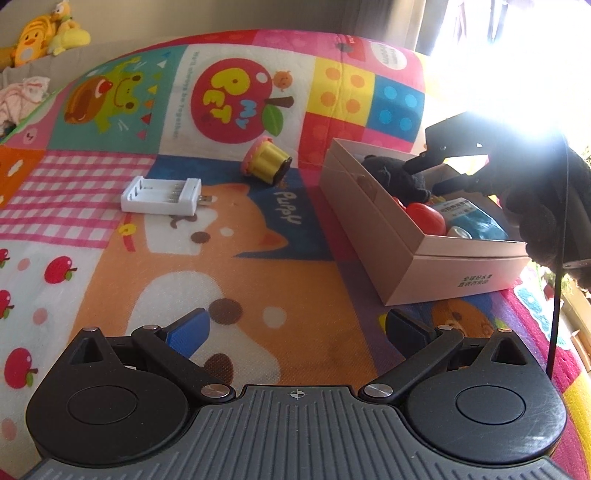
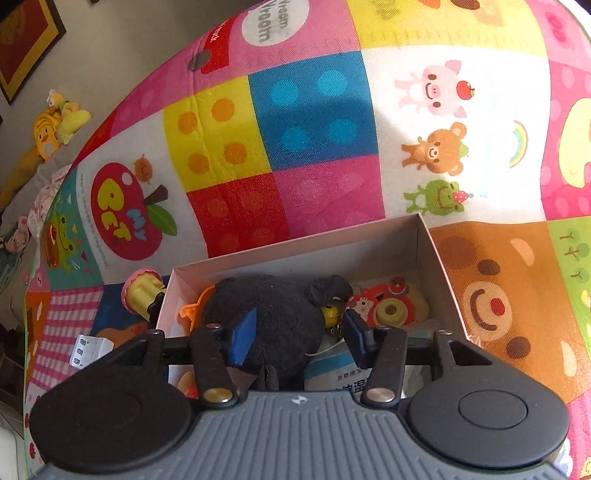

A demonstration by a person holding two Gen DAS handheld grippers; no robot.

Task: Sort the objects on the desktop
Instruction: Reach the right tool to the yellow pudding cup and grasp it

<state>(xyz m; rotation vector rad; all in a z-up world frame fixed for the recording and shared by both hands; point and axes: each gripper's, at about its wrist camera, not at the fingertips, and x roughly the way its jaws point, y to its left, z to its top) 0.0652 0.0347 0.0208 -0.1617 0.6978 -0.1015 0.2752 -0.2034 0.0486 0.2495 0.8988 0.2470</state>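
Observation:
A pale cardboard box point(image 1: 369, 221) point(image 2: 295, 254) sits on the colourful play mat. In it lie a black plush toy point(image 1: 391, 173) point(image 2: 280, 306), a red toy point(image 1: 424, 216), a blue packet point(image 1: 476, 221) and a red-and-yellow toy camera point(image 2: 391, 302). My right gripper point(image 2: 299, 332) point(image 1: 436, 162) hangs over the box, open, its jaws either side of the plush without squeezing it. A white battery charger point(image 1: 162, 195) point(image 2: 88, 349) and a tipped yellow-and-pink toy cupcake point(image 1: 266, 162) point(image 2: 142, 291) lie on the mat left of the box. My left gripper point(image 1: 295, 332) is open and empty, low over the mat.
A black-gloved hand point(image 1: 546, 214) holds the right gripper at the box's right side. Yellow stuffed animals point(image 1: 48, 33) and crumpled cloth point(image 1: 26, 96) lie beyond the mat's far left edge. Strong window glare washes out the upper right.

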